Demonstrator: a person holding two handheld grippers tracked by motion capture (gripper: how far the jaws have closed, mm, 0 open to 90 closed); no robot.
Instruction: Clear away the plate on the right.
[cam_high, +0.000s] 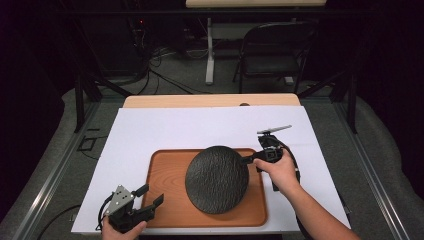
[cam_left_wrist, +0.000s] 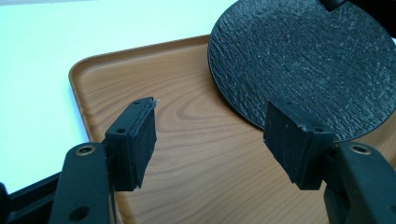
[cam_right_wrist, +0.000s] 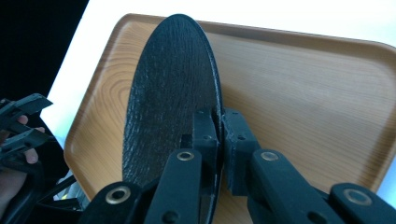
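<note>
A round black plate with a rough, textured face hangs tilted over a wooden tray. My right gripper comes in from the right and is shut on the plate's right rim. In the right gripper view its jaws pinch the rim of the plate, which stands nearly edge-on above the tray. My left gripper rests at the tray's front left corner, open, with nothing between its fingers. Its view looks across the bare tray floor to the plate.
A white sheet covers the table under the tray, with free room on all sides of it. The table's wooden far edge shows beyond the sheet. A folding chair and cables stand on the floor behind.
</note>
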